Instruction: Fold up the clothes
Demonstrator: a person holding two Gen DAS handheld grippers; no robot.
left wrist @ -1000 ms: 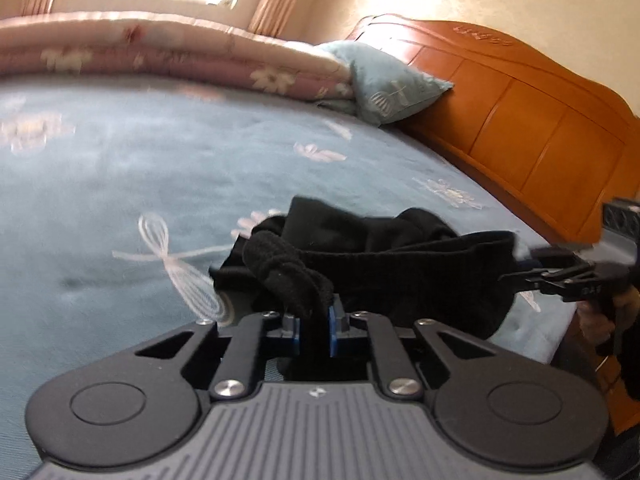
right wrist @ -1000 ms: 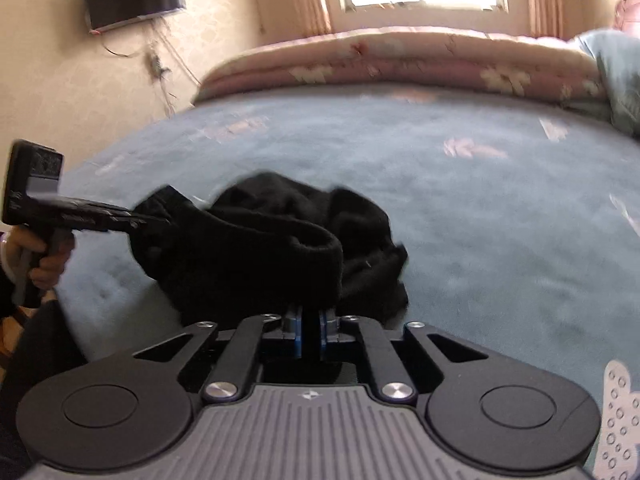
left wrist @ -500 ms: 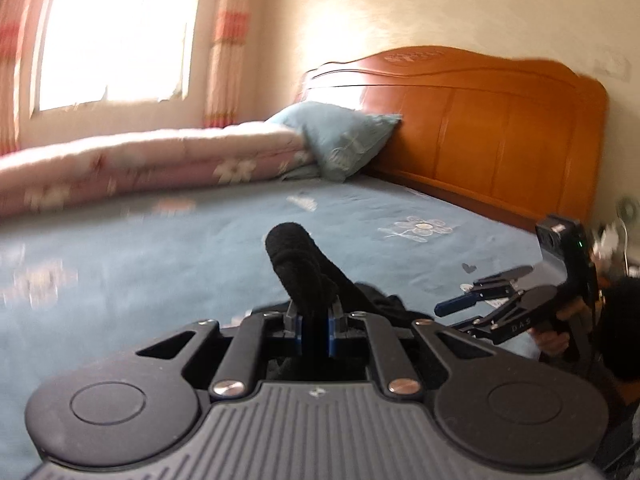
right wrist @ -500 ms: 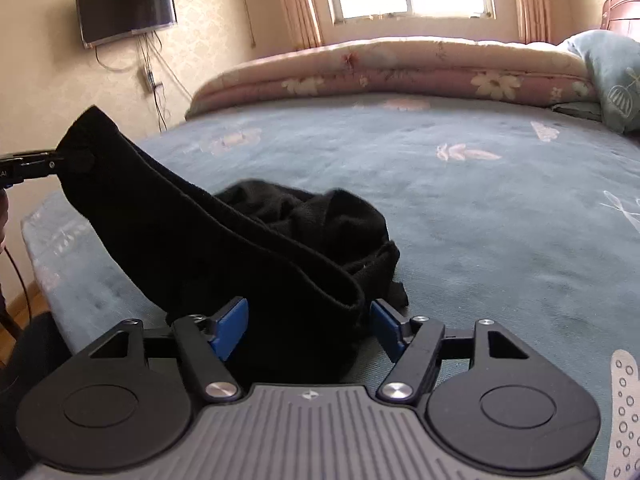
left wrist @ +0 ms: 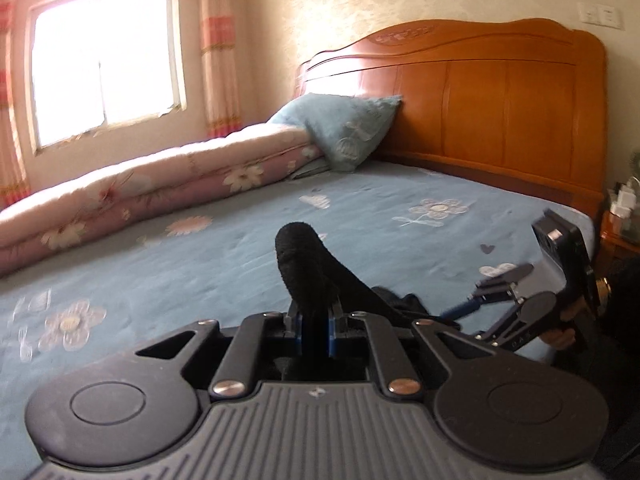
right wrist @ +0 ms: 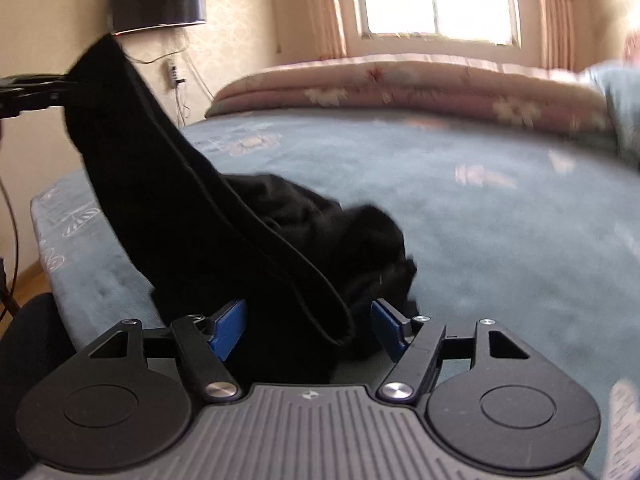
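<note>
Left tongs (left wrist: 316, 326) clamped on a black garment (right wrist: 208, 216), one edge raised; the rest lies bunched on the bed (right wrist: 500, 248). Right tongs (right wrist: 306, 330) open, cloth between the jaws unpinched. No fold visible; judged unfinished. Only the right view shows the heap; only the left, the headboard (left wrist: 500, 108).

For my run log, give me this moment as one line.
left gripper: shut on black garment, lifted | right gripper: open, waistband between fingers | rest of garment on blue bed sheet

garment (right wrist: 256, 224) on bed (right wrist: 480, 208), quilt (left wrist: 160, 184) behind, pillow (left wrist: 344, 132) against headboard (left wrist: 500, 100)
</note>
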